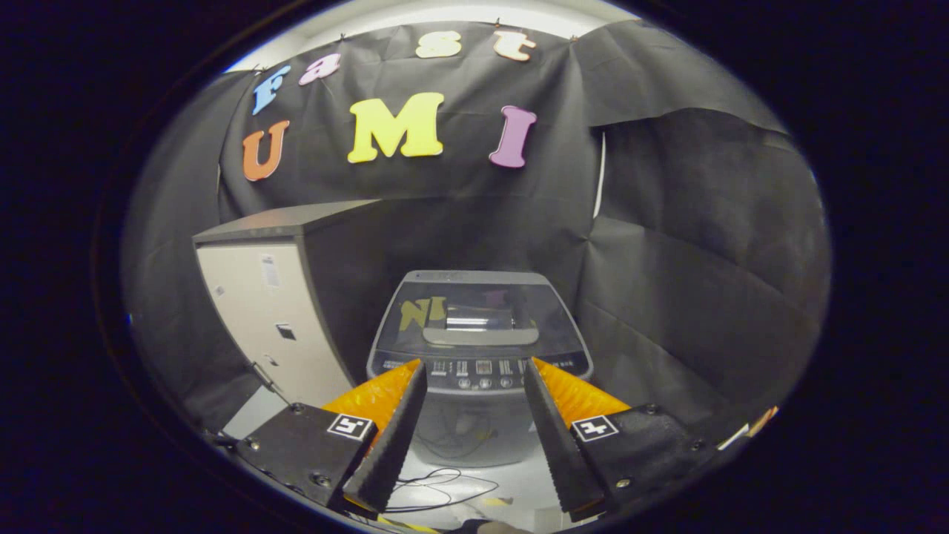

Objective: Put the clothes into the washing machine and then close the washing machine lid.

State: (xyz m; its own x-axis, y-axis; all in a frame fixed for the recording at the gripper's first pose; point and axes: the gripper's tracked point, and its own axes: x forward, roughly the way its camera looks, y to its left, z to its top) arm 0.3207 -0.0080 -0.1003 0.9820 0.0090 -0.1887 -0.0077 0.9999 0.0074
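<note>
A small grey top-loading washing machine [478, 348] stands beyond my fingers, against the black cloth wall. Its dark glass lid [474, 315] lies flat and shut, with a pale handle along its near edge. A control panel [482, 368] with round buttons runs across the front. My gripper [474, 371] is open, its orange-and-black fingers [393, 415] spread wide with nothing between them. The fingertips frame the control panel from a distance. No clothes can be seen.
A tall pale cabinet [270, 319] with a dark top stands left of the machine. Thin black cables [437, 486] lie on the white floor below the fingers. Black cloth [704, 297] closes in the right side.
</note>
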